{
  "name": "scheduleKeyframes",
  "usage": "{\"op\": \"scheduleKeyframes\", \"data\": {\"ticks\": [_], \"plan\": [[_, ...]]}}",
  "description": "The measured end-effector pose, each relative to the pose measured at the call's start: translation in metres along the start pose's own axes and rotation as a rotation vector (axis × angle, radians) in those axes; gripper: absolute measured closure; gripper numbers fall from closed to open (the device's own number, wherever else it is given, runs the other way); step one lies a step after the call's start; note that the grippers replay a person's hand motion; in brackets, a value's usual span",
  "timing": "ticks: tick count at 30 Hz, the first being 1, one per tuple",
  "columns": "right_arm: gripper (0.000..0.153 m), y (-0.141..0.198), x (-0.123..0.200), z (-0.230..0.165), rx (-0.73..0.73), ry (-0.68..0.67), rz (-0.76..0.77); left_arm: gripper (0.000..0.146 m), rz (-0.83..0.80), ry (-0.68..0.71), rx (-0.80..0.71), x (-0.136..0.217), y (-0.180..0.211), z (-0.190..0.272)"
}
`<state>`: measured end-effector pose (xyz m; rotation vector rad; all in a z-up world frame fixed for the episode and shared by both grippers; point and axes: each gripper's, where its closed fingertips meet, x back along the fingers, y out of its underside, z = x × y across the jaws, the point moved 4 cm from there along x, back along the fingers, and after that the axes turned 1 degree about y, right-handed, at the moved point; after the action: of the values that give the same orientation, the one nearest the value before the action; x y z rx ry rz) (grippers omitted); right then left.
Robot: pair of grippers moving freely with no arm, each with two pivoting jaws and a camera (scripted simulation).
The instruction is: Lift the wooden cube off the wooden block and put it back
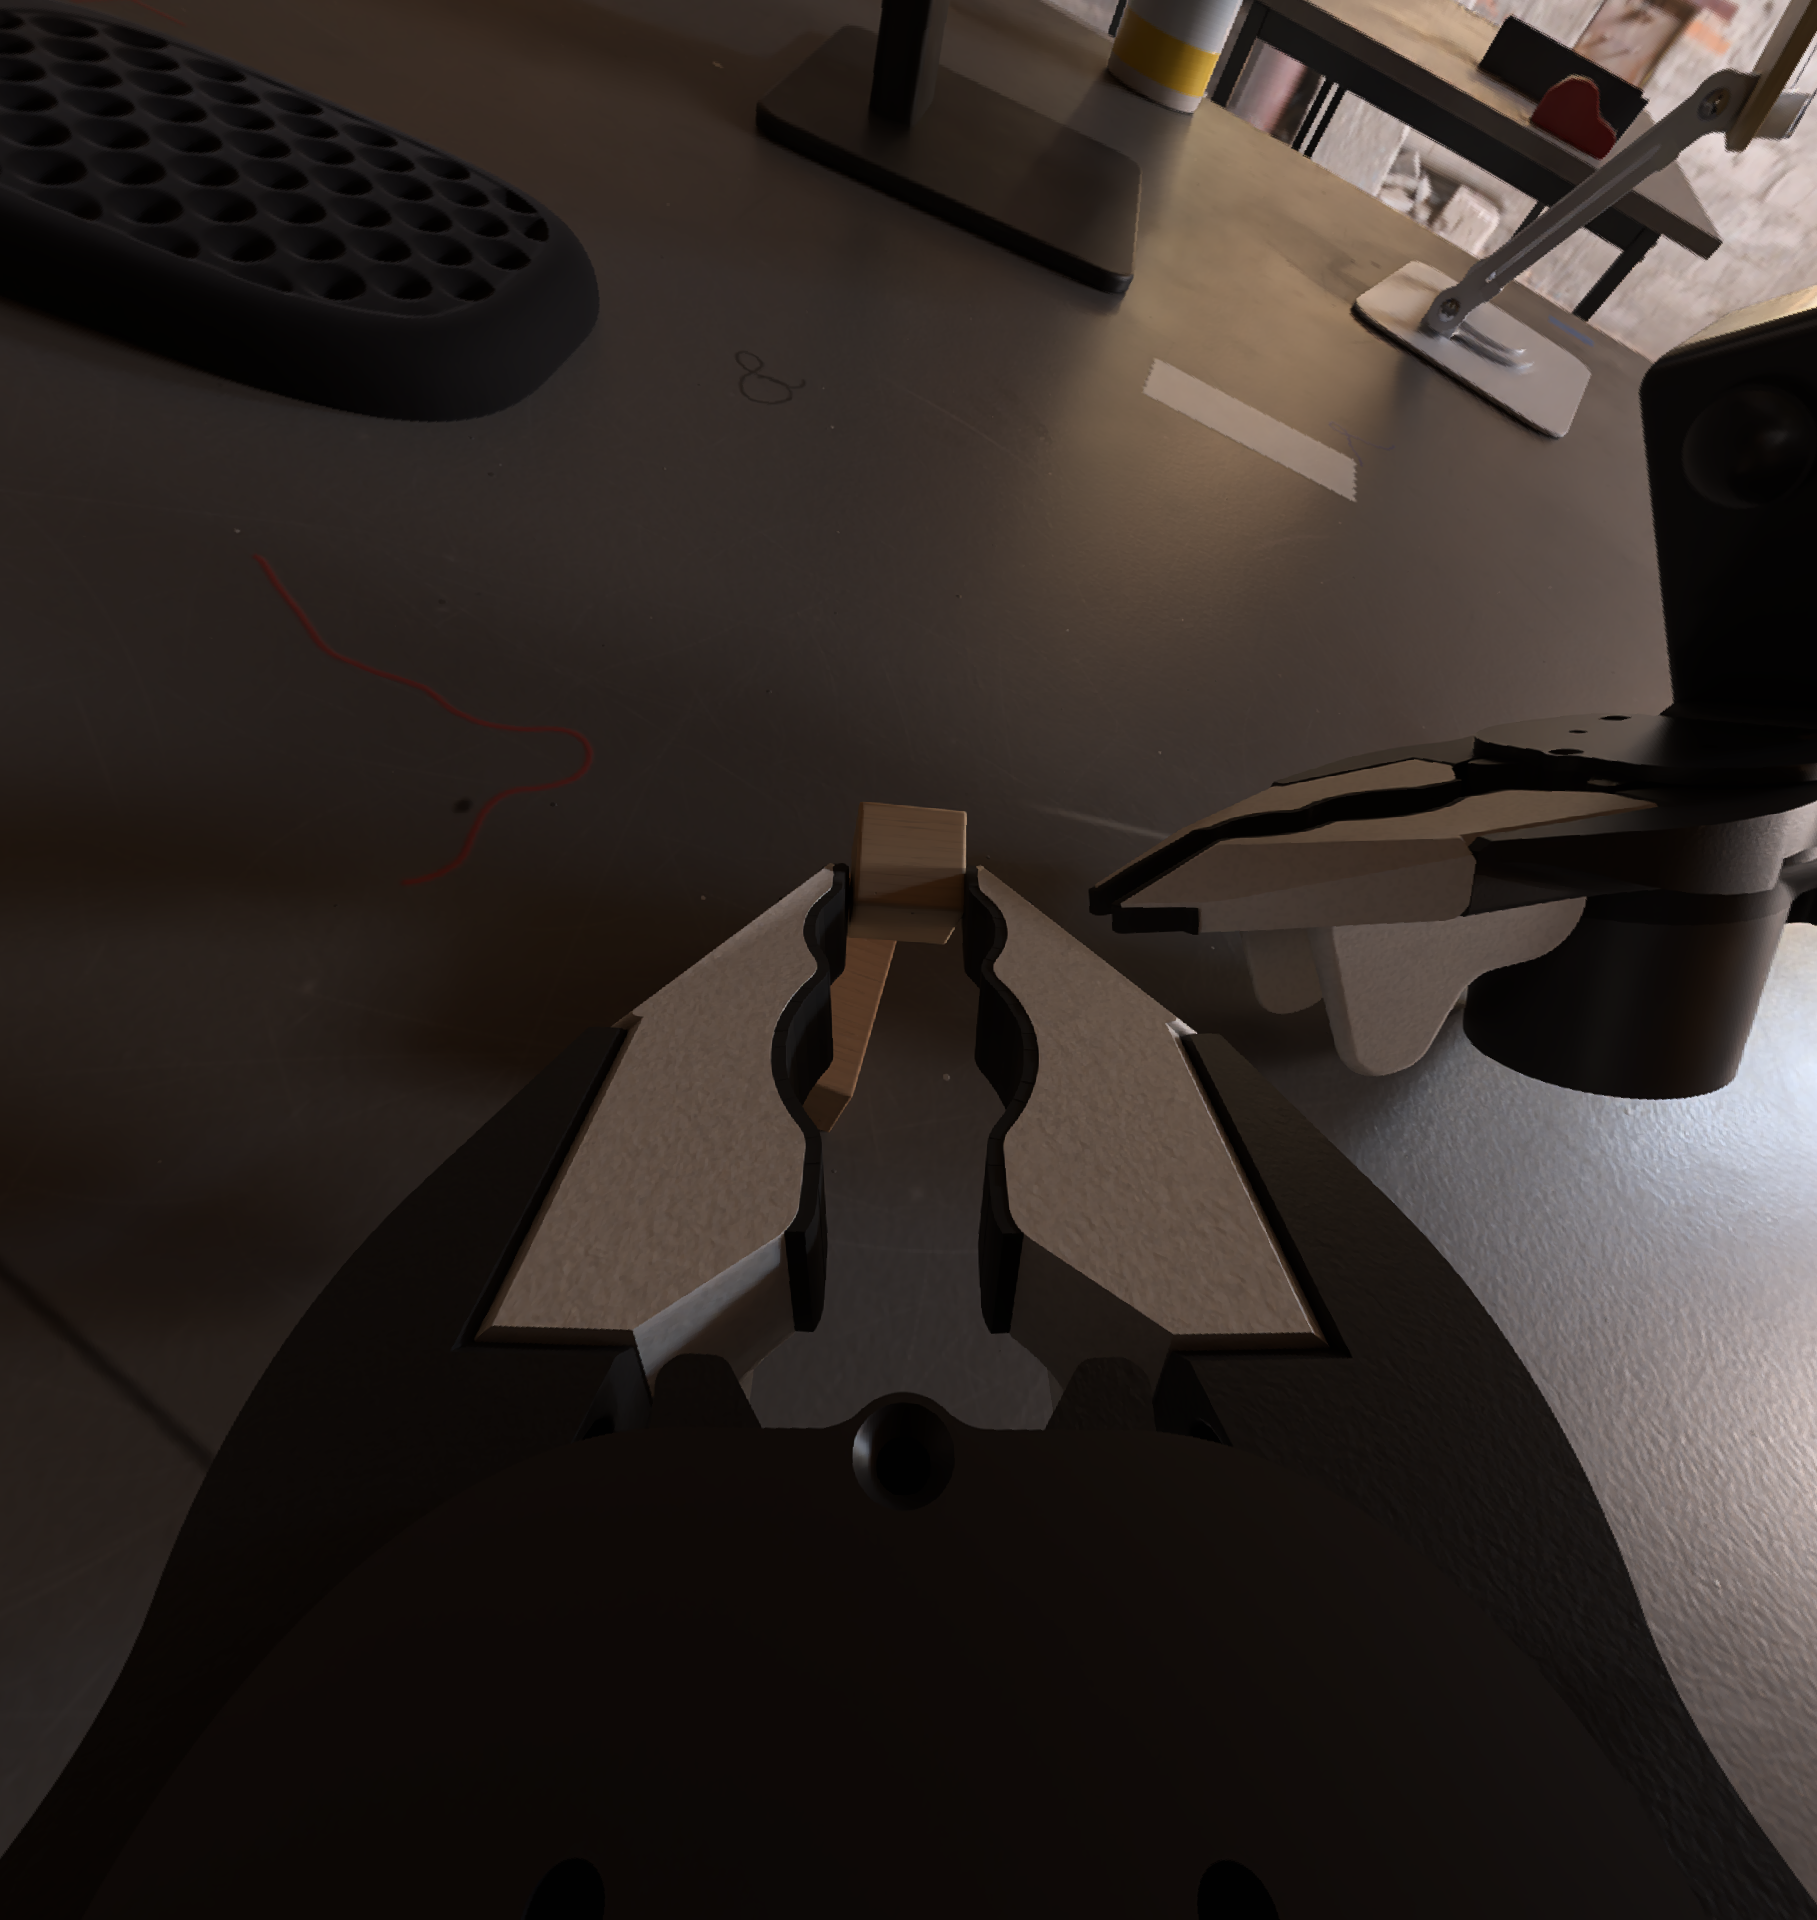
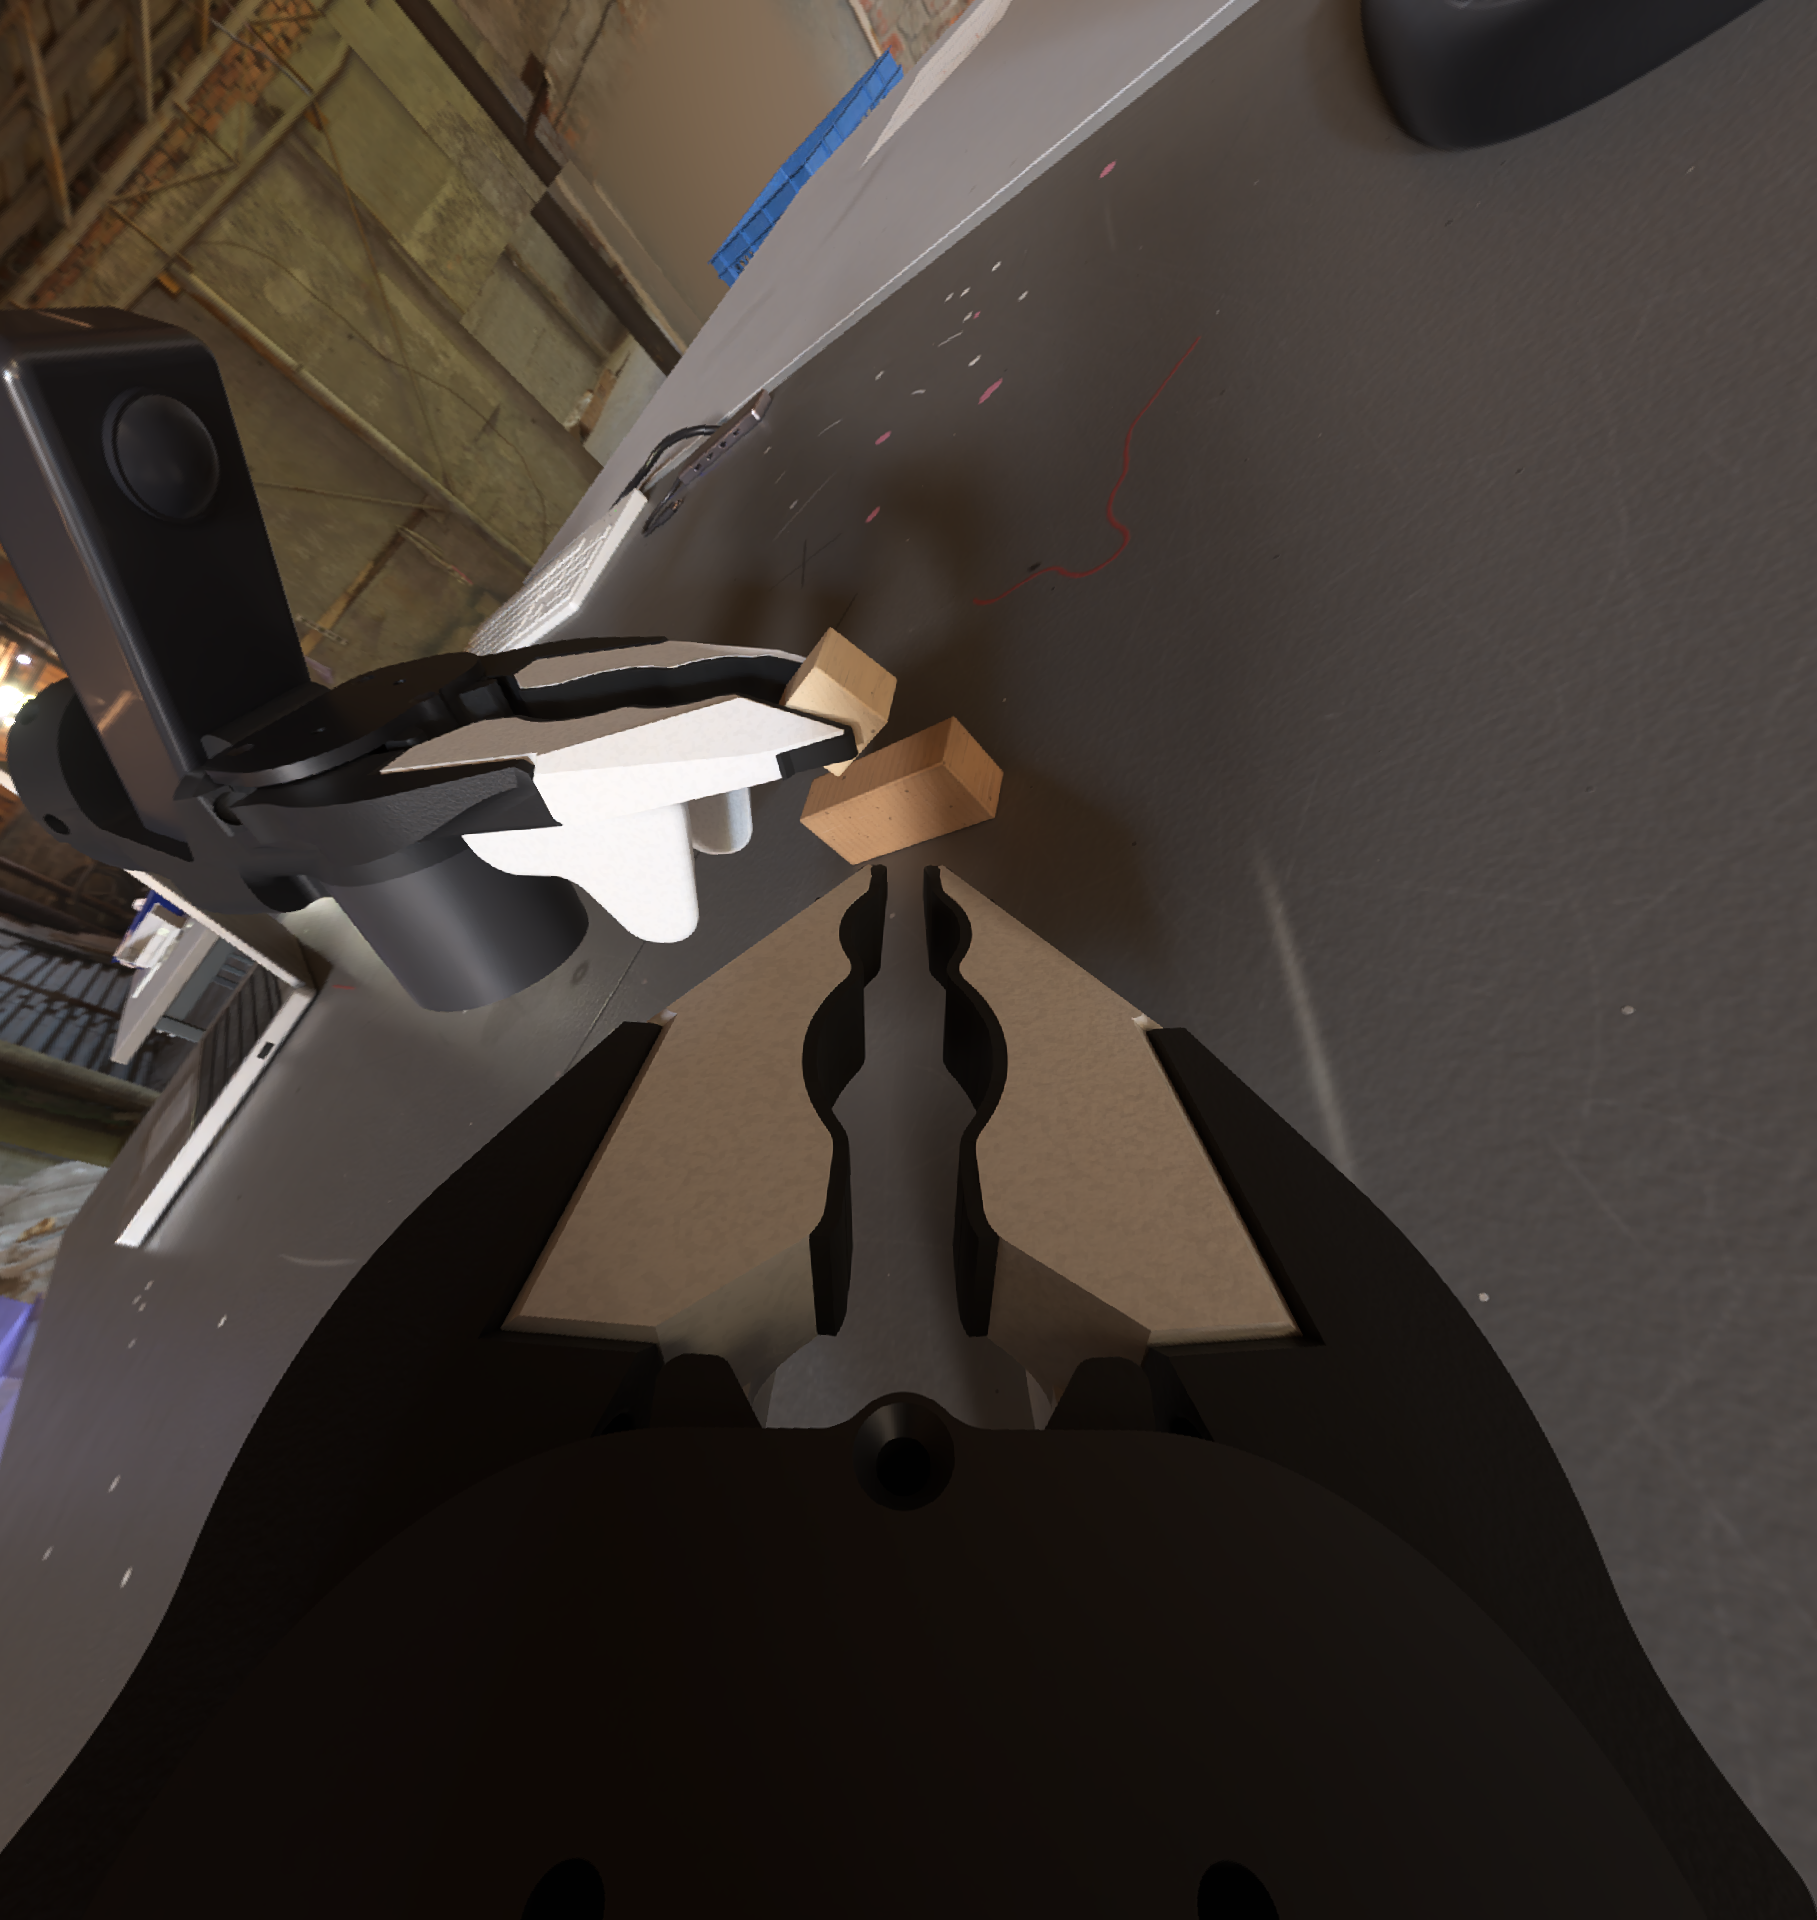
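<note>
My left gripper (image 1: pixel 909 899) is shut on the small wooden cube (image 1: pixel 909 847), pinched at its fingertips. In the right wrist view the left gripper (image 2: pixel 831 727) holds the cube (image 2: pixel 842 681) just above the wooden block (image 2: pixel 904 795), with a thin dark gap between them. The block lies on the grey table (image 2: pixel 1506 831); in the left wrist view it shows between my left fingers (image 1: pixel 857 1029). My right gripper (image 2: pixel 904 878) is shut and empty, its tips just short of the block. It also shows at the right of the left wrist view (image 1: pixel 1143 909).
A black perforated pad (image 1: pixel 208 208) lies at the far left. A dark stand base (image 1: pixel 956 177), a white lamp base (image 1: pixel 1475 343), a tape strip (image 1: pixel 1247 426) and a red thread (image 1: pixel 447 717) are on the table. The table's edge (image 2: pixel 613 540) runs close by the left gripper.
</note>
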<state>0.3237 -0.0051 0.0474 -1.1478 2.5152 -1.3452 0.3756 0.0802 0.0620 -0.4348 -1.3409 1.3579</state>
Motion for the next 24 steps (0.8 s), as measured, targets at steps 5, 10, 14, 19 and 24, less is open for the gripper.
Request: {"op": "scheduleKeyframes", "data": {"ticks": [5,10,14,19,24], "plan": [[0.146,0.0004,-0.0001,-0.0002,-0.012,-0.004,0.003,0.125,-0.004,-0.008,-0.01,-0.0007,0.0005,0.0002],[0.146,0.0002,0.0001,0.0004,-0.016,-0.004,0.001,0.125,-0.007,-0.007,-0.014,-0.0009,0.0009,0.0005],[0.146,0.0001,0.0012,0.0009,-0.014,-0.002,0.003,0.125,-0.007,-0.009,-0.026,-0.001,0.0011,0.0014],[0.146,-0.0004,0.0014,0.0018,-0.038,-0.01,0.002,0.125,-0.005,-0.007,-0.027,-0.0007,0.001,0.0017],[0.146,0.0001,0.0017,0.0013,-0.023,-0.006,0.002,0.125,-0.005,-0.003,-0.033,-0.0006,0.0011,0.0024]]}}
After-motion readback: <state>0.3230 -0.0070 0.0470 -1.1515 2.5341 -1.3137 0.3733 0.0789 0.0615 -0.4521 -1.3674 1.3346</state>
